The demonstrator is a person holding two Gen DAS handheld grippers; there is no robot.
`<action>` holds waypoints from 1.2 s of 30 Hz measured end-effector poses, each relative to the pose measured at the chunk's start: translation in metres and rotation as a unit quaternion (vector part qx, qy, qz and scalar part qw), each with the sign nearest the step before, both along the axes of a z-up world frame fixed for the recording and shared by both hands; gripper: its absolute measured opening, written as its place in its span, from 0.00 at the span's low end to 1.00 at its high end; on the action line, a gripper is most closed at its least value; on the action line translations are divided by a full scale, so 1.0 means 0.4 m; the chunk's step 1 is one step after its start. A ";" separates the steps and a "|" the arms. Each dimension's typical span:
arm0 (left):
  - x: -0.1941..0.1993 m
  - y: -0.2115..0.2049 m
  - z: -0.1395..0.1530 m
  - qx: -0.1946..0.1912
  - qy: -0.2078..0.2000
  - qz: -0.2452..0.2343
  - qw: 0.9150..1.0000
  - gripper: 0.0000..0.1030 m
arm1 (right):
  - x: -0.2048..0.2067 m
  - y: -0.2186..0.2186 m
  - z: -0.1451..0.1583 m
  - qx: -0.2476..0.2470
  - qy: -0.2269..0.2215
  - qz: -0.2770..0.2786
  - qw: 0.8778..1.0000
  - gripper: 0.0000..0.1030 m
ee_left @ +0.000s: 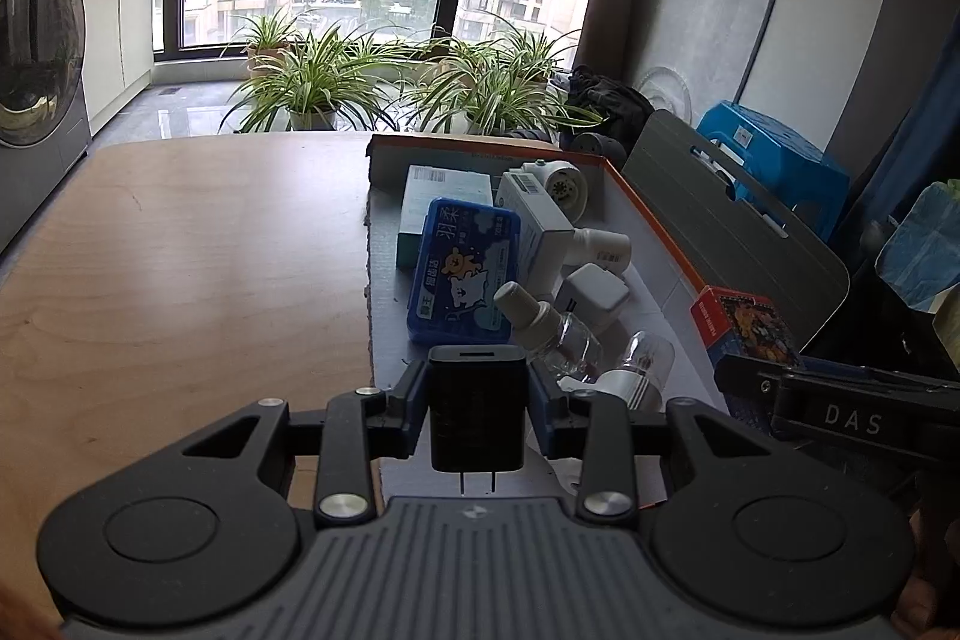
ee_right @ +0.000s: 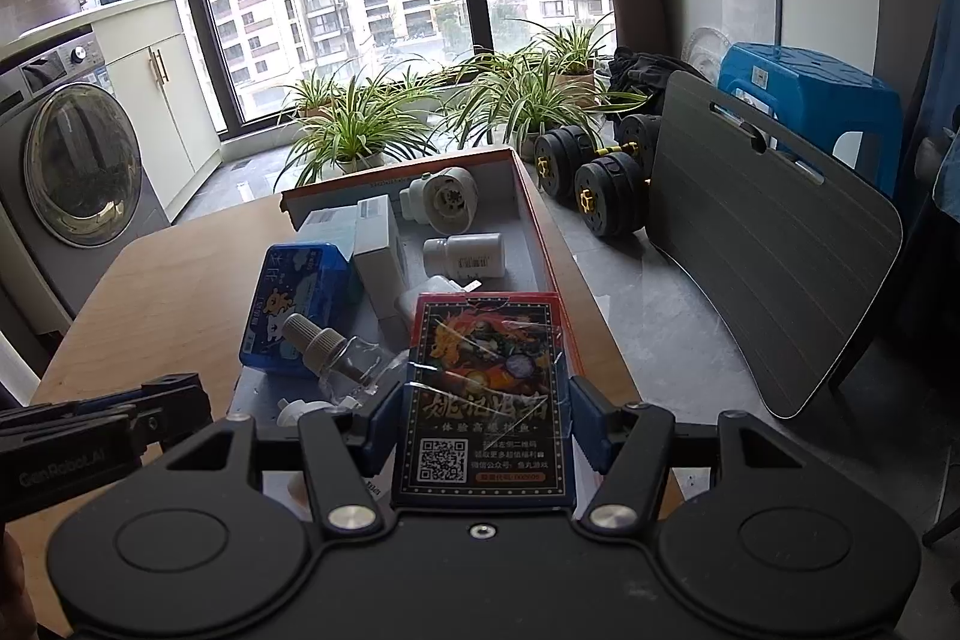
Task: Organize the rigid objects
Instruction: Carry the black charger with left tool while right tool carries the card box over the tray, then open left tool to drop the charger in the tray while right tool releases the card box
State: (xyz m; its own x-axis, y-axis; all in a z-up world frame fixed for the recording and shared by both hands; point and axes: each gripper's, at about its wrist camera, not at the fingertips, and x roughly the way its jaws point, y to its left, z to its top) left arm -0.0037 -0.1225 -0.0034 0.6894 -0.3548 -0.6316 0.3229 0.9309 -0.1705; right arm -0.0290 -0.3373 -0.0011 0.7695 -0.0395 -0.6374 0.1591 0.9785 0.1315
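On the left, the left gripper (ee_left: 477,403) hangs over the near left edge of the shallow orange-rimmed cardboard box (ee_left: 654,232) that sits on the wooden worktop (ee_left: 180,280). Its fingers (ee_left: 405,415) are clamped on a black charger plug (ee_left: 477,409), one blue pad against each side. The plug sits squarely between them, its two metal prongs pointing back toward the camera and its slotted end facing the box.

Just beyond the plug, inside the box, a blue plastic case with cartoon bears (ee_left: 465,274) leans tilted over a pale teal carton (ee_left: 444,202). Beside it lie a white carton (ee_left: 534,226), a clear bottle with a beige cap (ee_left: 549,328), a white adapter cube (ee_left: 594,292), a white pill bottle (ee_left: 603,247) on its side and a round white ribbed device (ee_left: 558,184) at the far end.

To the right, the right gripper (ee_right: 483,427) holds a red-edged pack of playing cards (ee_right: 486,400) over the near right corner of the box. Its fingers (ee_right: 384,430) are closed against the pack's two long edges. The pack lies flat between them, its QR-code end nearest the camera and the far end reaching well past the fingertips. In the left wrist view this pack (ee_left: 744,325) shows at the box's right rim.
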 end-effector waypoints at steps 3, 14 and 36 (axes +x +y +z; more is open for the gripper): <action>0.003 -0.005 0.002 -0.001 0.000 -0.002 1.000 0.35 | 0.003 -0.003 0.000 0.000 0.001 0.000 1.000 0.69; 0.008 -0.019 -0.004 0.001 0.006 -0.007 1.000 0.35 | 0.015 -0.010 -0.010 0.006 0.007 0.000 1.000 0.69; 0.021 -0.020 -0.024 0.005 0.022 -0.010 1.000 0.36 | 0.016 -0.018 0.007 -0.001 -0.016 -0.005 1.000 0.67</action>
